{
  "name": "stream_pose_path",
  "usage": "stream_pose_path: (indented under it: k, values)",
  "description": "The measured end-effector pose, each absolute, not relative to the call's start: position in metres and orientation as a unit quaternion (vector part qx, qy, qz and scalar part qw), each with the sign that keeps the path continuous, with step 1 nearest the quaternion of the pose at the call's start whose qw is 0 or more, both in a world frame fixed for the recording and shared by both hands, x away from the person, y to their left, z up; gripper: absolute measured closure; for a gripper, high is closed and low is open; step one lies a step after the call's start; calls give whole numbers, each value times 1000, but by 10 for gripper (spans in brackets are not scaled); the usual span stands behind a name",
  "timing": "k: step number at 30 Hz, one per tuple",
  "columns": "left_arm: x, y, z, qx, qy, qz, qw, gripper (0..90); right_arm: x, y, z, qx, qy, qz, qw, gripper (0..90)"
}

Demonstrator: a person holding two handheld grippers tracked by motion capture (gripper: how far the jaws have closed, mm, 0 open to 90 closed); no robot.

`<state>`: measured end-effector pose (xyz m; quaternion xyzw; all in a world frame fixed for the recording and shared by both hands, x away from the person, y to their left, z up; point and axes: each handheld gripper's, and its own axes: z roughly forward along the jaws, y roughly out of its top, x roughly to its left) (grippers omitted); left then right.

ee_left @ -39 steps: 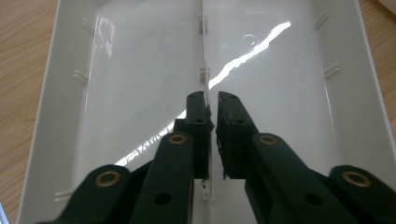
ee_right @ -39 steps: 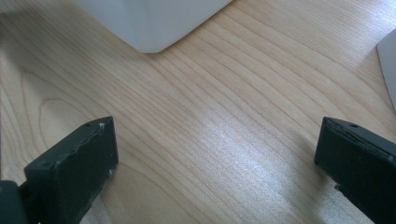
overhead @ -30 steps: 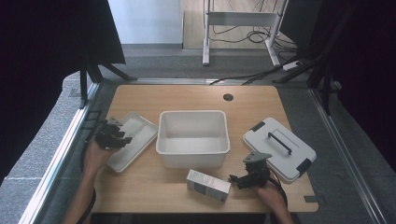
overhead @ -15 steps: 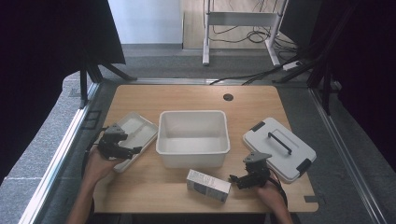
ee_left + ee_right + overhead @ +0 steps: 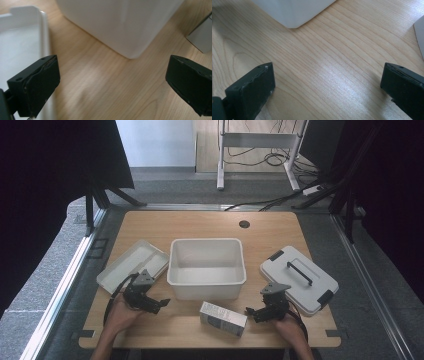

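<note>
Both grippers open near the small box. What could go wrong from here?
1. The left gripper sits close to the shallow tray and the white bin; a sideways sweep could knock either.
2. The small box lies near the table's front edge; a push from the right gripper might shove it off.

Shallow white plastic tray: long rectangular, two compartments split by a low divider, empty. Lies flat on the light wooden table at its left side, skewed diagonally, near end toward the front-left edge, far end close beside the deep white plastic bin but apart from it. In the left gripper view the tray's raised rim runs along the left side, corner tab upright, bare table between it and the bin's rounded corner.
</note>
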<state>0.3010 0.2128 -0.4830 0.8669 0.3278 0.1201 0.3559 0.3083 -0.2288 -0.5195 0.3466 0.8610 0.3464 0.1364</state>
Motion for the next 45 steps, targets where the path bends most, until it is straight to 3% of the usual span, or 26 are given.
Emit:
stream_pose_path:
  k: [12,26,38,45]
  values:
    - [296,189,-520,881,316,117,331,0,308,-230,-519,351,858,353,128,0]
    - [297,188,-522,878,321,105,339,0,283,-240,-489,328,883,312,122,67]
    - [297,188,-522,879,319,105,339,0,245,-227,-466,276,916,283,70,74]
    - [297,188,-522,879,320,105,339,0,241,-196,-454,239,936,257,41,82]
